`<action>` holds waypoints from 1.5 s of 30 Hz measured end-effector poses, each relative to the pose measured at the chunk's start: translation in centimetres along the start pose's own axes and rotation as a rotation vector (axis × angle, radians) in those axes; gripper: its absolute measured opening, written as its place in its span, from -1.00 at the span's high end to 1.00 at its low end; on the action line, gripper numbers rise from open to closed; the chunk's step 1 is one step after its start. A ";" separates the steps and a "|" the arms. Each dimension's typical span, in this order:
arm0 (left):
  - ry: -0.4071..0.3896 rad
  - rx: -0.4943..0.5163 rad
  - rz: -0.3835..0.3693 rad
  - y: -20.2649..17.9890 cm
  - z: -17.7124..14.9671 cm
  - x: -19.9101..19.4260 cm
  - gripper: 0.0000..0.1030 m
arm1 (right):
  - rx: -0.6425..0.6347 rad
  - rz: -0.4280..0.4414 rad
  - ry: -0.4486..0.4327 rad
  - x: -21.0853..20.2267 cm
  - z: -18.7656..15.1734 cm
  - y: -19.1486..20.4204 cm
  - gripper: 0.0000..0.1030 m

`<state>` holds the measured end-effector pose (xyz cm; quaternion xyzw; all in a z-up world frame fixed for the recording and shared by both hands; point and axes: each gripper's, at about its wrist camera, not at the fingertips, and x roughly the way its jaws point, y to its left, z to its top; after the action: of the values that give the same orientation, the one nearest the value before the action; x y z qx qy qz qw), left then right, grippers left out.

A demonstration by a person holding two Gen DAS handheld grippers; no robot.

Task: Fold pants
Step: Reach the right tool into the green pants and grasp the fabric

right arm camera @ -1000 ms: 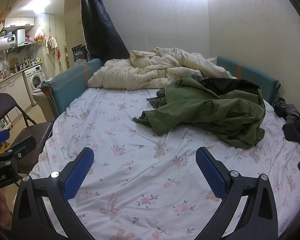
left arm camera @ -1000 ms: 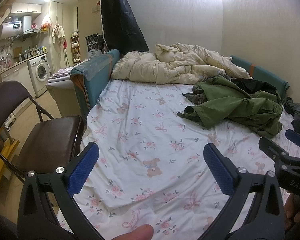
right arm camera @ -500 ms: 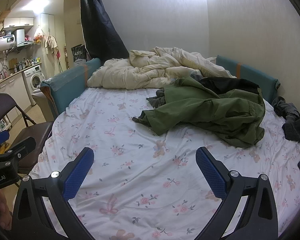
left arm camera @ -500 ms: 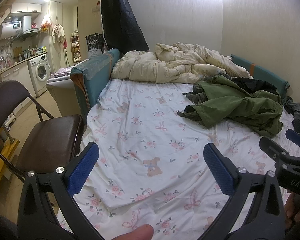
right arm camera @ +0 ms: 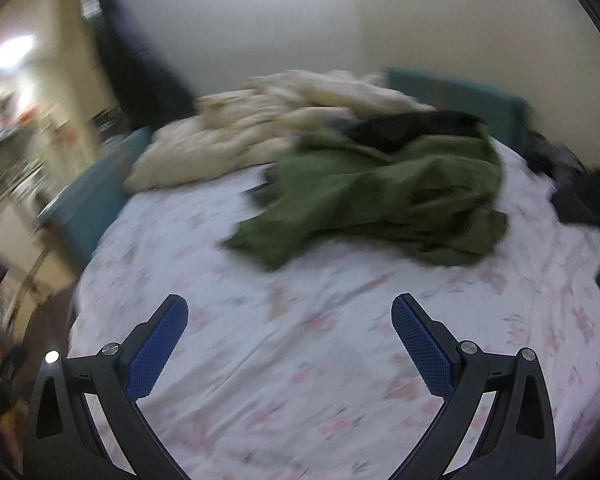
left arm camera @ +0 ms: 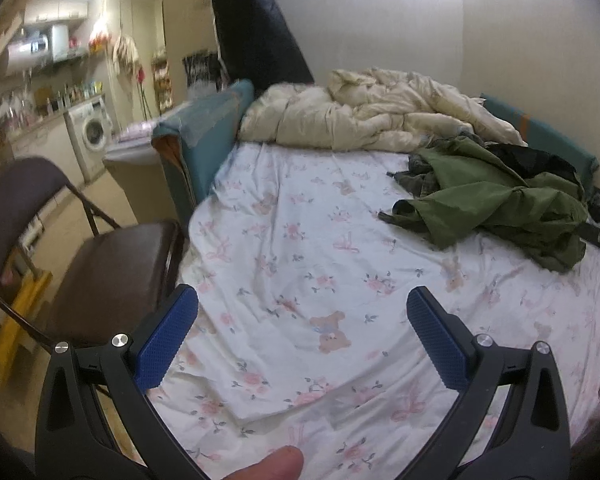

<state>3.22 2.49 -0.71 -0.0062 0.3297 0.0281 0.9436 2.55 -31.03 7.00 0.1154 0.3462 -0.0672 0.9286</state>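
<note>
The green pants (left arm camera: 500,204) lay crumpled toward the bed's (left arm camera: 300,264) far right side, well ahead of both tools. The left gripper (left arm camera: 302,334) and right gripper (right arm camera: 290,340) hovered over the near edge, jaws spread wide, holding nothing.

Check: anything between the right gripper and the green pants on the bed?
Nothing visible. The right gripper is open over bare floral sheet, and the green pants lie crumpled beyond it with only sheet between. A black garment lies behind the pants, not in the way.
</note>
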 end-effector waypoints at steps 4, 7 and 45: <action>0.041 -0.016 0.002 0.3 1.0 1.9 -1.00 | 0.149 -0.113 0.026 5.2 4.3 -5.4 -1.00; 0.061 -0.026 0.009 0.6 1.7 3.3 -1.00 | 0.290 -0.139 0.103 10.5 7.3 -10.1 -1.00; 0.103 -0.114 0.014 2.0 3.4 3.6 -1.00 | 0.152 0.087 0.191 14.5 12.4 -6.2 0.93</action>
<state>8.01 4.77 -0.30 -0.0588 0.3759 0.0532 0.9233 19.96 -40.93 5.53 0.2062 0.4216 -0.0414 0.8820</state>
